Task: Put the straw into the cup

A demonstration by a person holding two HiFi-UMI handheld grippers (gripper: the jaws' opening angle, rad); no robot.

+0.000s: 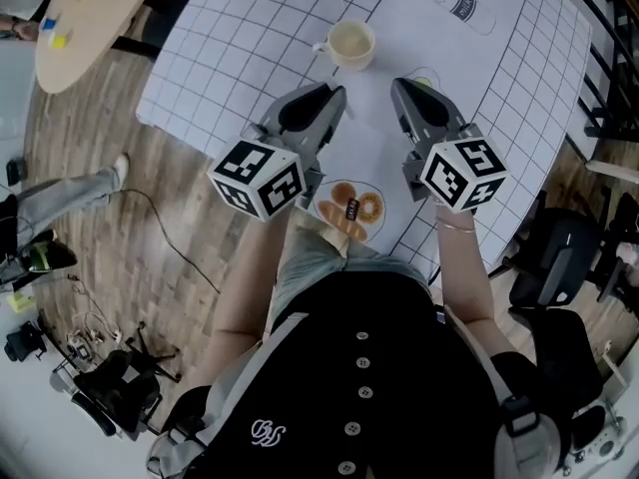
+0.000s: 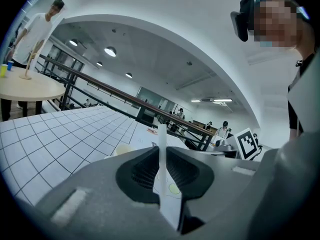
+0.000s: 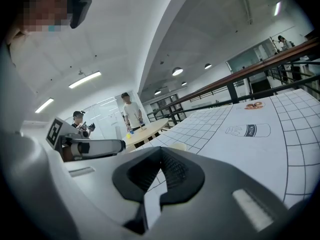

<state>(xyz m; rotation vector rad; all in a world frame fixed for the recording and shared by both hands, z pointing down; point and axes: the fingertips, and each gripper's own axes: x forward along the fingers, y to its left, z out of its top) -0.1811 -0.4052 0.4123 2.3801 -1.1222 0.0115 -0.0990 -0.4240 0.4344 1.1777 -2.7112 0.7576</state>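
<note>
Straw (image 2: 161, 140) stood upright, clamped in the jaws of the left gripper (image 1: 334, 96), with the cup (image 1: 351, 44) just ahead and slightly right, while the right gripper (image 1: 401, 88), closed on nothing, hovered alongside.

Wood floor (image 1: 90, 138), round table (image 1: 75, 28), ceiling lights (image 2: 110, 51)

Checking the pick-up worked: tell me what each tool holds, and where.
Left tool pinches the straw low down, top free; right tool holds nothing.
</note>
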